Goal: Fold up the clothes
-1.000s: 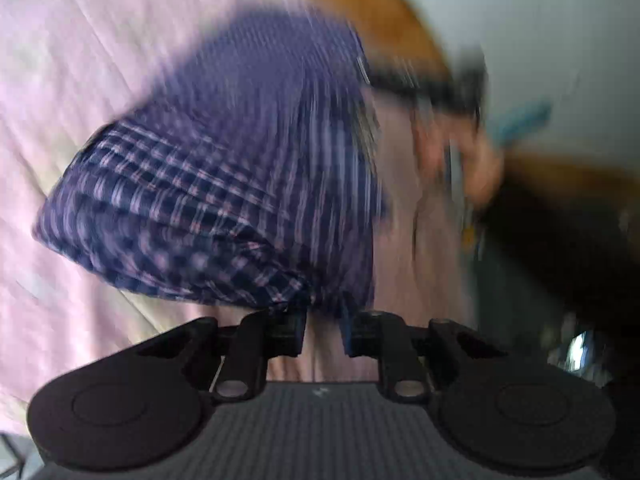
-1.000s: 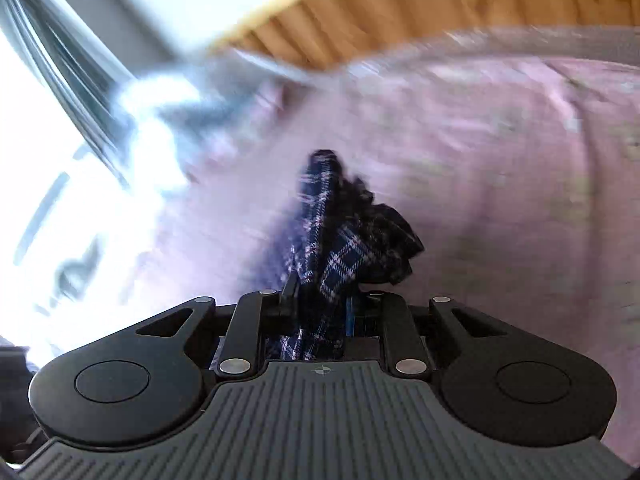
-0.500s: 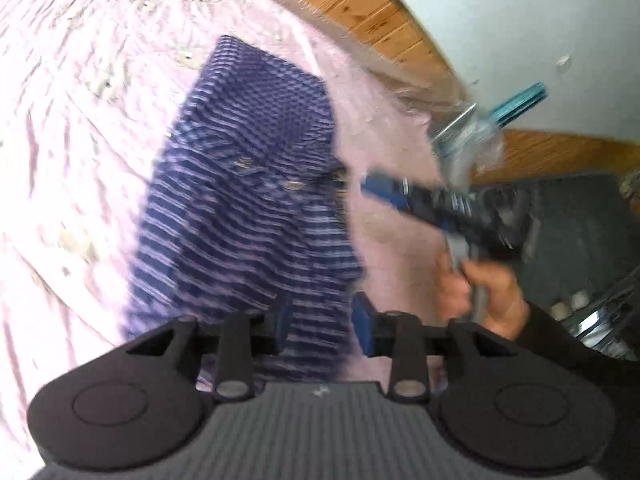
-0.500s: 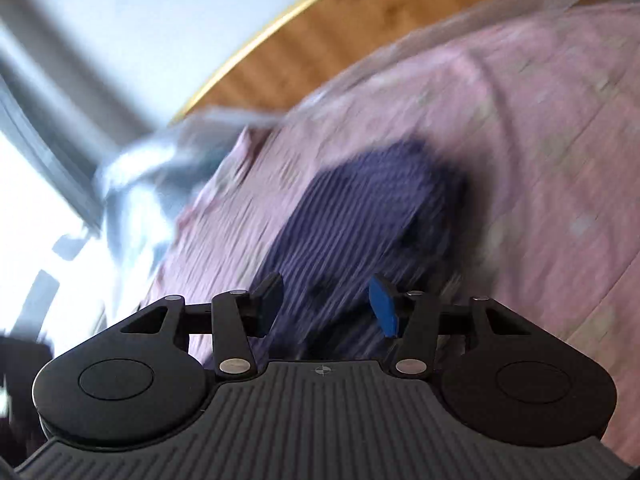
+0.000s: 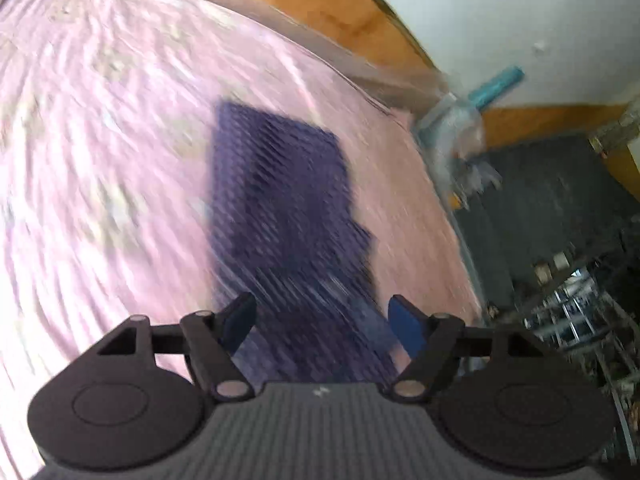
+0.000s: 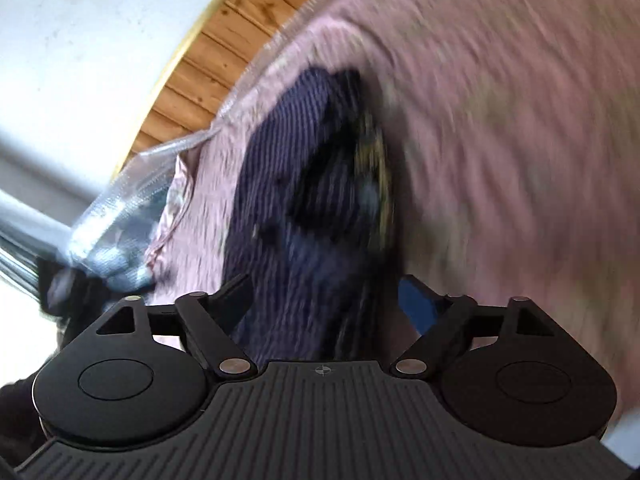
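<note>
A dark blue plaid shirt (image 5: 280, 200) lies in a long folded strip on the pink bedsheet (image 5: 100, 140). My left gripper (image 5: 324, 320) is open and empty above the shirt's near end. In the right wrist view the same shirt (image 6: 288, 184) lies on the sheet (image 6: 500, 120), with a dark fold and a yellowish patch along its right side. My right gripper (image 6: 328, 304) is open and empty over the shirt's near end. Both views are blurred by motion.
A wooden headboard (image 5: 320, 4) and a white wall (image 5: 520, 20) stand beyond the bed. A clear plastic bag (image 5: 456, 128) with a teal object sits at the bed's far right corner. Dark furniture (image 5: 560, 220) stands to the right of the bed.
Both grippers were shut on the shirt a second ago. They have let go and opened wide, and the shirt now lies flat on the sheet. Both grippers have pulled back.
</note>
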